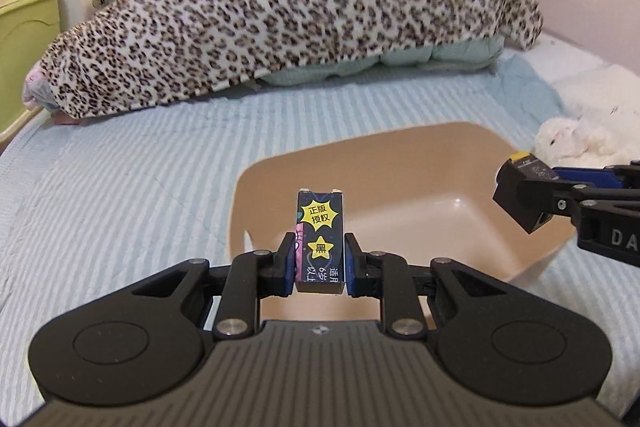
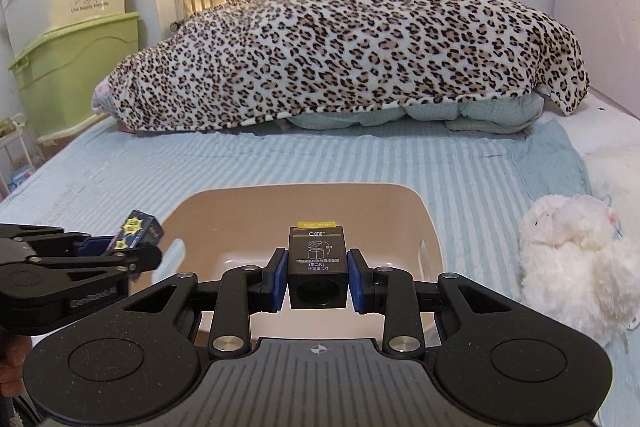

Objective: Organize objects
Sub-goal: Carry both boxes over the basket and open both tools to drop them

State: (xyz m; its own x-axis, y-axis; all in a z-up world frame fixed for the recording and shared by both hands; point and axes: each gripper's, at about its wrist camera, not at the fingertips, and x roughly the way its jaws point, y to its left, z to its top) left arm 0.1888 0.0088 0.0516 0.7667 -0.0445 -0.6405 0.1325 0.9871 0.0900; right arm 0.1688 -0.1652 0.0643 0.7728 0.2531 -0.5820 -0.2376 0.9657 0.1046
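2 grippers are loaded, each clenched on 1 small box. L gripper (image 1: 320, 259) is clamped on a dark carton with yellow star stickers (image 1: 321, 241), held upright between the blue pads (image 1: 289, 263), above the near rim of the beige plastic tub (image 1: 400, 163). R gripper (image 2: 318, 279) is closed on a black box with a yellow tab (image 2: 317, 267), also poised over the tub, approx. above its near half. Tub interior is seen bare; it sits on the blue striped bedsheet (image 1: 120, 167).

Risks, as judged: the star carton is gripped only at its lower part, so a tilt could be caused by a quick wrist move, and it could be dropped outside the rim onto the sheet. Both grippers are crowded over 1 tub, so a knock between them is possible if both are lowered together. The soft mattress may let the tub be tipped if its rim is pressed. A white plush toy (image 2: 572, 259) lies just beside the tub w/ a leopard blanket (image 2: 340, 47) well beyond.
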